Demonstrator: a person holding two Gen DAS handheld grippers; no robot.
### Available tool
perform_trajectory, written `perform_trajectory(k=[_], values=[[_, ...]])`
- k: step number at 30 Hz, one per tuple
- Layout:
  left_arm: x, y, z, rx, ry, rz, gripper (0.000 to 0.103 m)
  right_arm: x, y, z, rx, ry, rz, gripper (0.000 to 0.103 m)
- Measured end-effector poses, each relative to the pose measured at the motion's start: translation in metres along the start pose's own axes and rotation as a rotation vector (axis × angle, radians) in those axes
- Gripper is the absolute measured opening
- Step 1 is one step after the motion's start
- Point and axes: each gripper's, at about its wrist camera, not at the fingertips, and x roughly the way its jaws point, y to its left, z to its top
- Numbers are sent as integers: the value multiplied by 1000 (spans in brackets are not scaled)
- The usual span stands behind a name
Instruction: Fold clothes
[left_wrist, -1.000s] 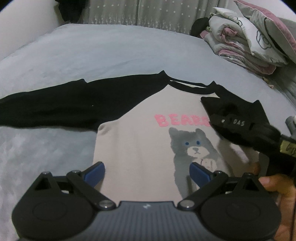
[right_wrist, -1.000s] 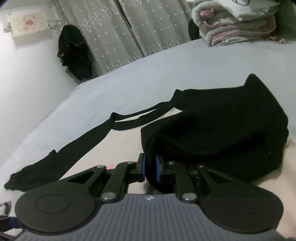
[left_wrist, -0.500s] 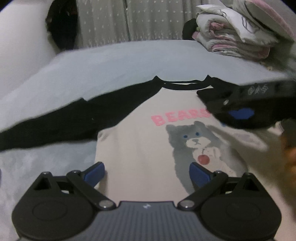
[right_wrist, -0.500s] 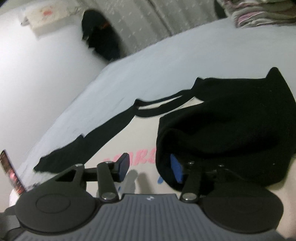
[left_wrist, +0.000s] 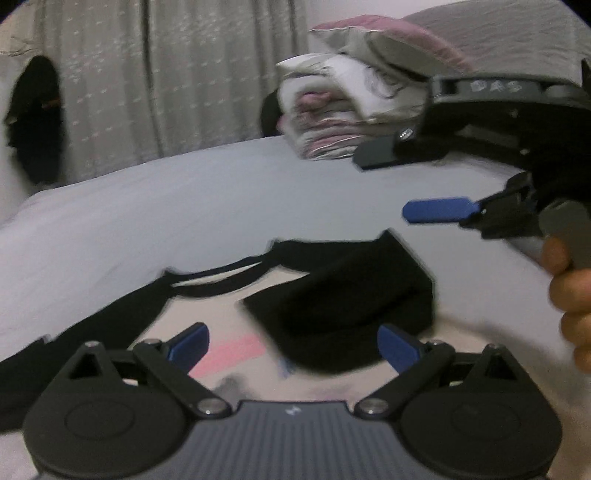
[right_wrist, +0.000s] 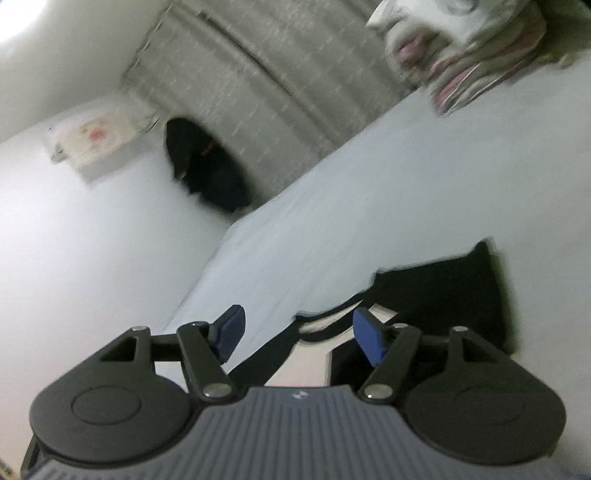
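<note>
Left wrist view: the cream shirt with black sleeves (left_wrist: 236, 310) lies on the grey bed (left_wrist: 184, 206), one black sleeve (left_wrist: 343, 306) folded over its chest. Both grippers, left gripper (left_wrist: 293, 345) and right gripper (right_wrist: 299, 338), gape empty; the right's jaws just opened.

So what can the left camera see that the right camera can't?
Only the left wrist view shows the right gripper from outside, jaws open and empty, the hand holding it, and the shirt's pink lettering.

Only the right wrist view shows the white wall hanging.

Both show the folded-over black sleeve on the shirt, the grey bed, the curtain and the piled bedding.
</note>
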Motion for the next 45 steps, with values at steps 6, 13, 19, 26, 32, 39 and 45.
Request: perform_trajectory(k=[6, 13, 19, 26, 32, 39, 45], values=[[48, -33, 7, 80, -18, -78, 98, -1, -29, 5, 73, -53, -123, 69], [82, -53, 17, 79, -6, -103, 72, 7, -45, -2, 63, -68, -252, 69], [77, -24, 12, -106, -1, -107, 23, 5, -53, -3, 92, -58, -248, 69], [29, 49, -4, -406, -109, -20, 17, 24, -45, -5, 52, -19, -249, 69], [-8, 102, -28, -562, -148, 94, 17, 39, -39, -13, 12, 16, -259, 69], [-30, 137, -68, -699, -105, 170, 17, 52, -29, -24, -48, 52, -273, 69], [-38, 155, -99, -791, -50, 173, 19, 63, -25, -31, -101, 79, -280, 69]])
